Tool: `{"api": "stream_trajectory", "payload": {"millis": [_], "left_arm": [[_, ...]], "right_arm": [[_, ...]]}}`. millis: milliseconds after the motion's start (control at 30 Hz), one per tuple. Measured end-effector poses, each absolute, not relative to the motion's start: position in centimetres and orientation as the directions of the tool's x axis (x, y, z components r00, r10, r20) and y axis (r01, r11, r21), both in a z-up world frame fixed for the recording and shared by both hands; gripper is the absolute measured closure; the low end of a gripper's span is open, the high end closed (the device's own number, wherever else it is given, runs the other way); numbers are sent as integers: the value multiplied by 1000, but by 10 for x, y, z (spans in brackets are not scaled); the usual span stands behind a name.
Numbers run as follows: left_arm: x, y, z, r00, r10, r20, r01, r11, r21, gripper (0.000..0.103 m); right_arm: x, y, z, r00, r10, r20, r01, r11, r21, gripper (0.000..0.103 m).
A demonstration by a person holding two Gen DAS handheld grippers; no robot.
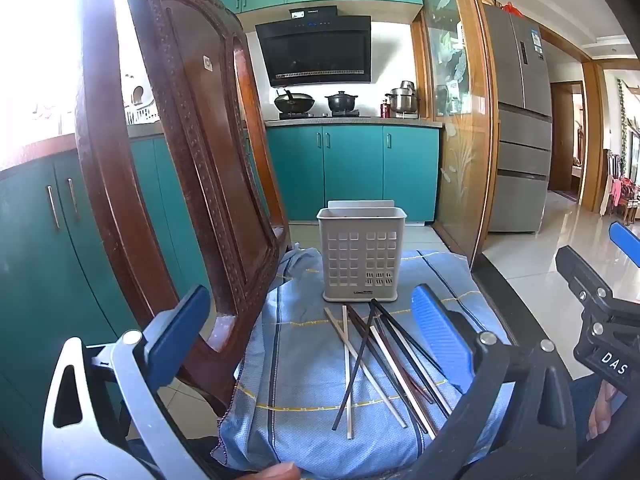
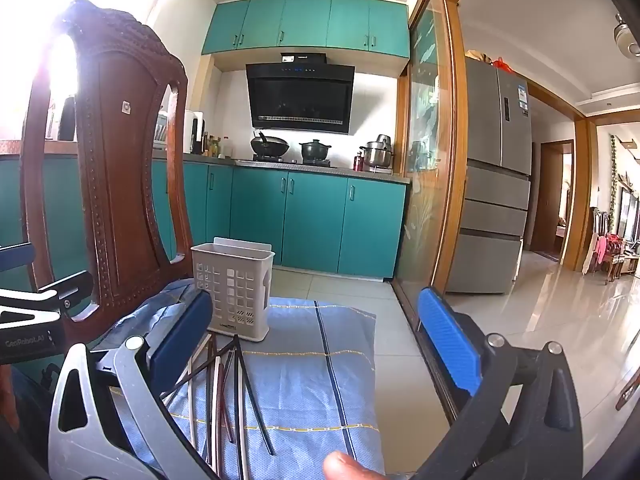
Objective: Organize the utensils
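Several chopsticks, some black and some white, lie crossed in a loose pile on a blue checked cloth. A pale perforated utensil holder stands upright just behind them. My left gripper is open and empty, hovering above the near end of the pile. In the right wrist view the chopsticks lie at lower left, the holder behind them. My right gripper is open and empty over the cloth, right of the pile. It also shows in the left wrist view.
A carved dark wooden chair back rises close on the left; it also shows in the right wrist view. Teal cabinets, a stove with pots, a glass sliding door and a fridge stand beyond. Tiled floor lies to the right.
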State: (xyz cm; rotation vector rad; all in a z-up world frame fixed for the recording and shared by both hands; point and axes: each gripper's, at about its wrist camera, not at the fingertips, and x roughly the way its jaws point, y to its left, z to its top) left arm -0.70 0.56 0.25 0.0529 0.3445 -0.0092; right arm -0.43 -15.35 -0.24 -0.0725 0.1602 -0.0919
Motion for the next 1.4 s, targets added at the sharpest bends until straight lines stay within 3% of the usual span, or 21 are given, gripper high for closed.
{"api": "stream_trajectory", "payload": {"millis": [967, 1400], "left_arm": [[-9, 6, 4, 941, -4, -339, 21, 999, 46, 3], [-10, 8, 5, 942, -5, -335, 22, 999, 44, 3]], "right_arm": [[-4, -151, -2, 982, -95, -162, 83, 994, -77, 2], [-13, -152, -2, 992, -93, -85, 86, 993, -77, 2]]}}
